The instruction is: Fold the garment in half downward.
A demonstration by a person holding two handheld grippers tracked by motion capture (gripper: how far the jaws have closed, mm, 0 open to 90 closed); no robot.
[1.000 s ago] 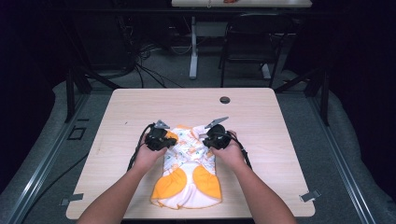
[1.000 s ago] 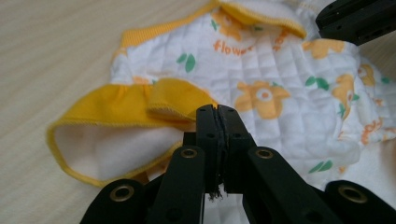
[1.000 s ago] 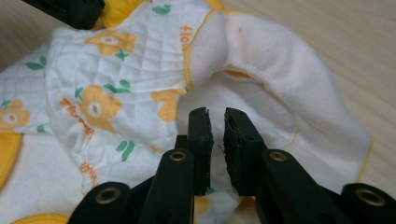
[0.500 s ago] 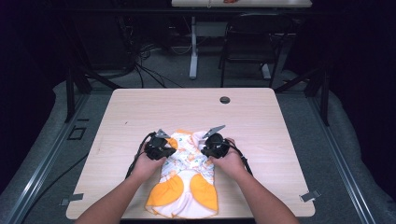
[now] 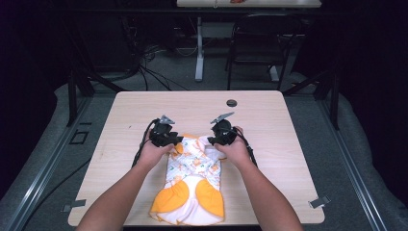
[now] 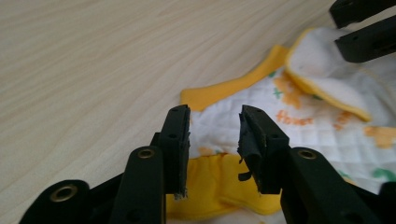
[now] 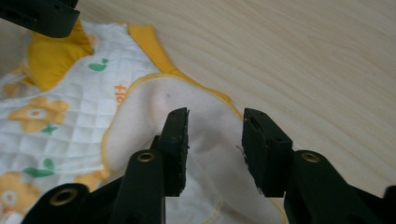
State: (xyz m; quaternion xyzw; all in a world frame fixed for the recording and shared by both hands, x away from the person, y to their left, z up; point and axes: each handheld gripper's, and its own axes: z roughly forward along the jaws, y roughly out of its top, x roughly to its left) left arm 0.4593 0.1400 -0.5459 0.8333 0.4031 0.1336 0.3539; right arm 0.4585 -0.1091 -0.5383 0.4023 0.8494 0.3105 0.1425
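Evidently the folding had only begun: the quilted garment (image 5: 192, 180) lay near the table's (image 5: 120, 115) front edge, its upper corners turned inward. Both the left gripper (image 6: 214, 135) and right gripper (image 7: 215, 140) hovered over those folds with jaws apart, gripping nothing.

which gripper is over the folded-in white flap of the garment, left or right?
The right gripper: its open jaws straddle the plain white flap. The left gripper, also open, sits over the printed quilted garment by its orange trim.

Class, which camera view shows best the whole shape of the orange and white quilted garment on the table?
The high view: the whole garment lies in frame, from the folded top between the grippers to the orange-panelled bottom near the table edge. The left gripper view and the right gripper view each give a close patch of quilted print and orange trim.
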